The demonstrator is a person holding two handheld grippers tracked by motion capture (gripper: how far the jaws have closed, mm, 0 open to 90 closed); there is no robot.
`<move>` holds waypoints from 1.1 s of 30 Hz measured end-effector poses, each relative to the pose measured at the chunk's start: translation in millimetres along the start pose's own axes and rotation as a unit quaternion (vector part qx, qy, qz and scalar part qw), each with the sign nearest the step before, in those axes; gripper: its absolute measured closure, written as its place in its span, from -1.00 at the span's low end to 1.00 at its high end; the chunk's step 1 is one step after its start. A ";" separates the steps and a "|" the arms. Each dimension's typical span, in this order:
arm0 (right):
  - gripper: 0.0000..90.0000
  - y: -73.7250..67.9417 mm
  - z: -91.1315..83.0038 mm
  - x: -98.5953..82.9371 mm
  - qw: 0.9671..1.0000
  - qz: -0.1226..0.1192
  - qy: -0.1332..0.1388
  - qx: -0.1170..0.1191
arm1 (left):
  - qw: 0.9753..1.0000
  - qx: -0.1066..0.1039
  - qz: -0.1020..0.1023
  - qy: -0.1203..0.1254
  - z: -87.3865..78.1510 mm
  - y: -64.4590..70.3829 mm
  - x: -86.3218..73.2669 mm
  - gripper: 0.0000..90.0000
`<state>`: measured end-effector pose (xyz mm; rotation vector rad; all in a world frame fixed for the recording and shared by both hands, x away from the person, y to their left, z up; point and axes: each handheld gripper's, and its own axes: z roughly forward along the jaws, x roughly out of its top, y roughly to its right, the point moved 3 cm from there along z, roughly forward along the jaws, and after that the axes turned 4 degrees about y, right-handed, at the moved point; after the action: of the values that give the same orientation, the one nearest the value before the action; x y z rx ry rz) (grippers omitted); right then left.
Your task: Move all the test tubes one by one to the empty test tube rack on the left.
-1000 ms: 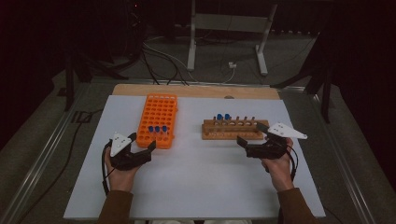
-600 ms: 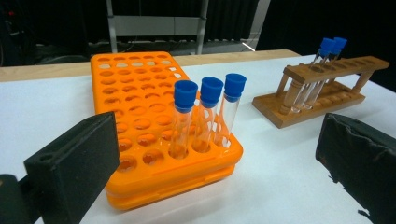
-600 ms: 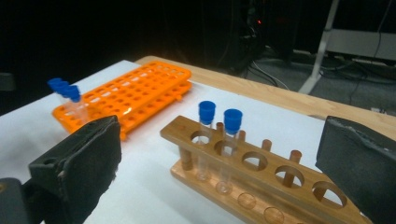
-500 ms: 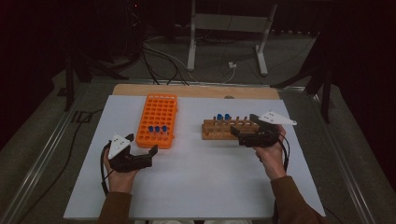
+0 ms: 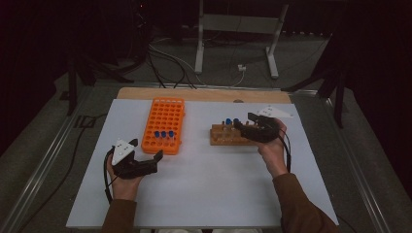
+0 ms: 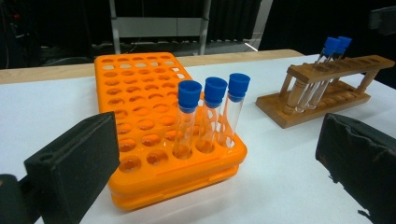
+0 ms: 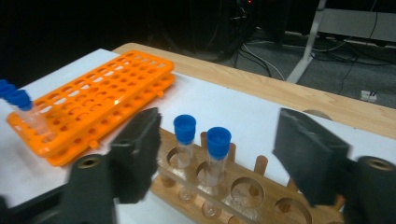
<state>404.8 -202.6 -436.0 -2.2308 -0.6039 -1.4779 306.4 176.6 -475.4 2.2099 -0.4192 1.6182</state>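
Note:
An orange rack (image 5: 163, 121) holds three blue-capped tubes (image 5: 163, 134) in its near rows; they stand upright in the left gripper view (image 6: 212, 116). A wooden rack (image 5: 228, 137) carries two blue-capped tubes (image 5: 231, 121). My left gripper (image 5: 151, 162) is open, low on the table just in front of the orange rack (image 6: 140, 93), nothing between its jaws. My right gripper (image 5: 244, 122) is open above the wooden rack (image 7: 243, 191). Its jaws stand on either side of the two tubes (image 7: 205, 135) without touching them.
The racks stand on a white sheet (image 5: 204, 189) over a wooden table whose far edge (image 5: 204, 94) shows. Beyond it are cables (image 5: 170, 58) and a metal stand (image 5: 233, 29) on the floor. White sheet lies bare in front of both racks.
My right gripper has moved forward and left, from beside the wooden rack's right end to over its two tubes. My left gripper has drawn back slightly toward the person.

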 end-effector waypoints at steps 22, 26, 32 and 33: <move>0.59 1.7 33.1 -25.6 0.999 0.033 -0.024 -0.013 | 1.000 0.005 0.000 -0.001 -1.3 -3.0 0.0 -0.98; 0.66 1.4 34.0 -29.0 0.999 0.025 -0.028 -0.011 | 1.000 0.005 -0.001 -0.003 -0.9 -3.1 -0.7 -0.98; 0.66 -1.6 33.7 -30.5 0.999 0.018 -0.025 -0.017 | 1.000 0.005 0.000 -0.005 -0.7 -2.4 -0.8 -0.98; 0.66 -2.4 33.8 -30.5 0.999 0.017 -0.026 -0.018 | 1.000 0.005 0.000 -0.005 -0.7 -2.4 -0.9 -0.98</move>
<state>418.4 -186.4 -476.4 -2.3009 -0.5559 -1.4287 306.6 179.1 -476.3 2.2255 -0.4151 1.6141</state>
